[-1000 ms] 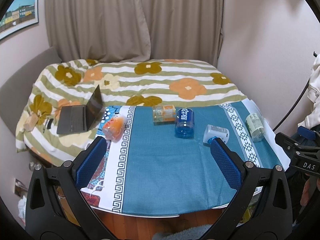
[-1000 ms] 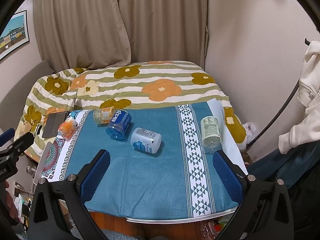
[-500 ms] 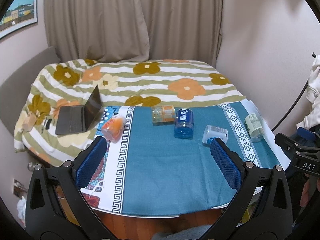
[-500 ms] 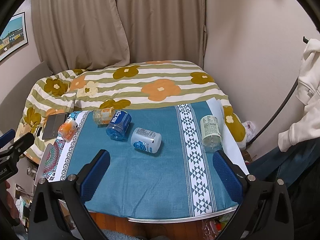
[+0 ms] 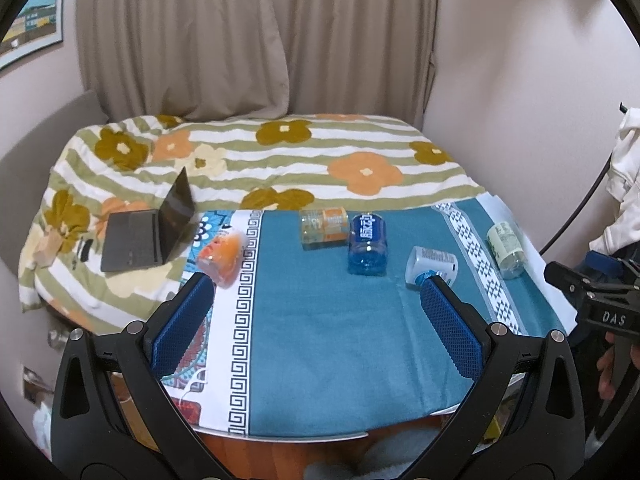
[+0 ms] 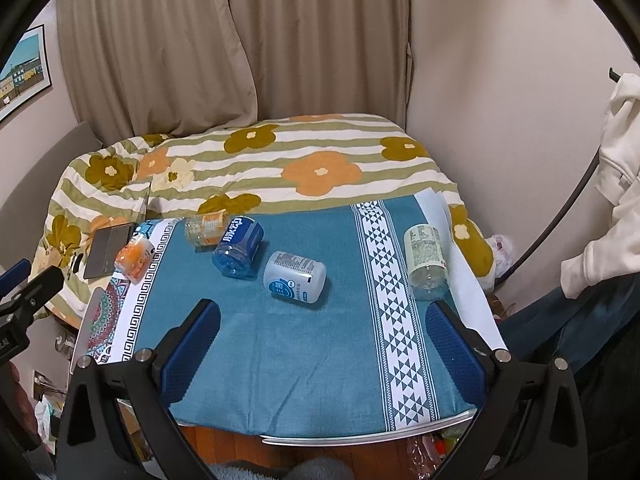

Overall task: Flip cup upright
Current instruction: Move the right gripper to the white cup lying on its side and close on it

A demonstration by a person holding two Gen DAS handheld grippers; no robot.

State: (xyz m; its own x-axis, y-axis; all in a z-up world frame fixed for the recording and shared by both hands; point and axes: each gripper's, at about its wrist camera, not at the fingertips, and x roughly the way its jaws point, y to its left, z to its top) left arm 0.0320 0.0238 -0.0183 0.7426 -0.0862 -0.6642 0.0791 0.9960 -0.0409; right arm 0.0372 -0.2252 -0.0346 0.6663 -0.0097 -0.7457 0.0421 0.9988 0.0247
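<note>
Several cups lie on their sides on a table with a teal cloth (image 5: pixel 320 340) (image 6: pixel 300 360): an orange cup (image 5: pixel 222 256) (image 6: pixel 134 258) at the left, a clear cup with an orange label (image 5: pixel 324 227) (image 6: pixel 204 227), a blue cup (image 5: pixel 367 244) (image 6: pixel 237 246), a white cup with blue print (image 5: pixel 432 266) (image 6: pixel 295 277), and a pale green cup (image 5: pixel 505 249) (image 6: pixel 426 262) at the right. My left gripper (image 5: pixel 316 302) and my right gripper (image 6: pixel 322 326) are open and empty above the table's near part, short of the cups.
An open laptop (image 5: pixel 150 228) lies on the flowered bedspread (image 5: pixel 280 160) behind the table at the left. Curtains hang behind the bed. A wall and white clothing (image 6: pixel 612 200) stand to the right. The right gripper's body (image 5: pixel 600 304) shows in the left wrist view.
Both grippers have drifted slightly; the scene shifts a little in each view. Both stay open. No cup has moved.
</note>
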